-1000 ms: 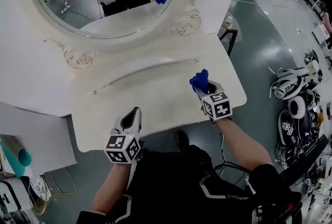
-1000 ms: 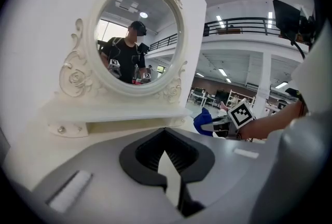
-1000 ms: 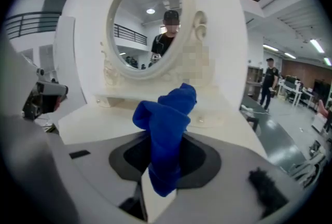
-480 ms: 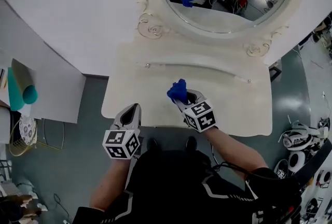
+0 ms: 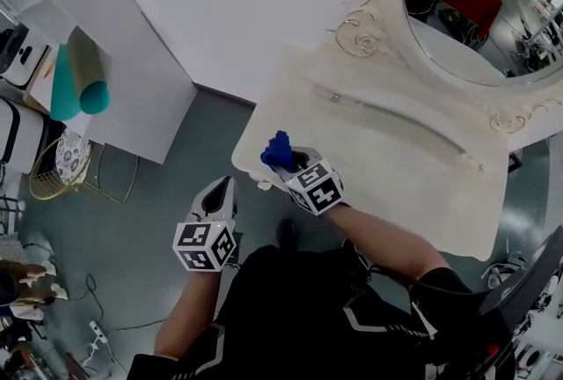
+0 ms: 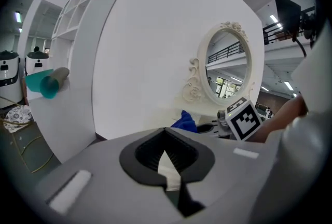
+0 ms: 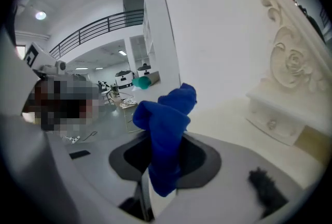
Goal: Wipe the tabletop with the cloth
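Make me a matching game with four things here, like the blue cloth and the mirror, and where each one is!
Things:
1. crumpled blue cloth
2. left gripper
3. teal rolled-up mat
4. oval mirror in a carved white frame

Places:
A. far left, on a white ledge
B. shut and empty, over the grey floor
C. pinched in the right gripper
D. at the back of the cream dressing table

Pairs: 1-C, 2-B, 3-A, 4-D.
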Demonstrator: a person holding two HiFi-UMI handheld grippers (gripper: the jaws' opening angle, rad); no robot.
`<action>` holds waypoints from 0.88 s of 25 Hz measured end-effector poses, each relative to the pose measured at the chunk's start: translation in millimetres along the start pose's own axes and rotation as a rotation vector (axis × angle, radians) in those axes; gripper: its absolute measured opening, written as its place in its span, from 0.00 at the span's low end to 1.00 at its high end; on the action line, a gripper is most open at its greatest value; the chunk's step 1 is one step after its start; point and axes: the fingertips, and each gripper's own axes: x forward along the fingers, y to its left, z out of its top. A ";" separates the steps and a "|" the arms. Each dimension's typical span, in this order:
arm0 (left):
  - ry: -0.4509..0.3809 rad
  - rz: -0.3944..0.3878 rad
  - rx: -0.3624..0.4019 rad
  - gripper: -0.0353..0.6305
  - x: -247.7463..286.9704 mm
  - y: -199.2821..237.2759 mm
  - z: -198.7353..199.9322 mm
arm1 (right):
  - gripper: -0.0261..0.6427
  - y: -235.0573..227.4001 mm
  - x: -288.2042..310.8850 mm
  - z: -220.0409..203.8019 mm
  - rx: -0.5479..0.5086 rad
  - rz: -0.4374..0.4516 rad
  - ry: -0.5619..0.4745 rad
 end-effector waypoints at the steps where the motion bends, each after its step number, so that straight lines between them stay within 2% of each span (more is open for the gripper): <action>1: 0.000 0.013 -0.004 0.07 -5.5 9.6 -1.7 | 0.22 8.7 14.9 1.7 -0.009 0.012 0.009; 5: -0.001 0.057 -0.025 0.07 -25.2 40.6 -7.1 | 0.22 35.9 67.8 3.8 -0.038 0.043 0.049; 11: 0.015 0.080 -0.032 0.07 -41.2 64.2 -16.3 | 0.23 46.7 122.9 4.7 -0.060 0.036 0.102; 14: 0.015 0.096 -0.050 0.07 -45.2 74.8 -18.6 | 0.22 47.6 133.7 -4.5 -0.088 0.025 0.157; 22: 0.027 0.048 -0.038 0.07 -25.3 72.0 -16.7 | 0.22 41.7 122.1 -15.4 -0.062 -0.010 0.152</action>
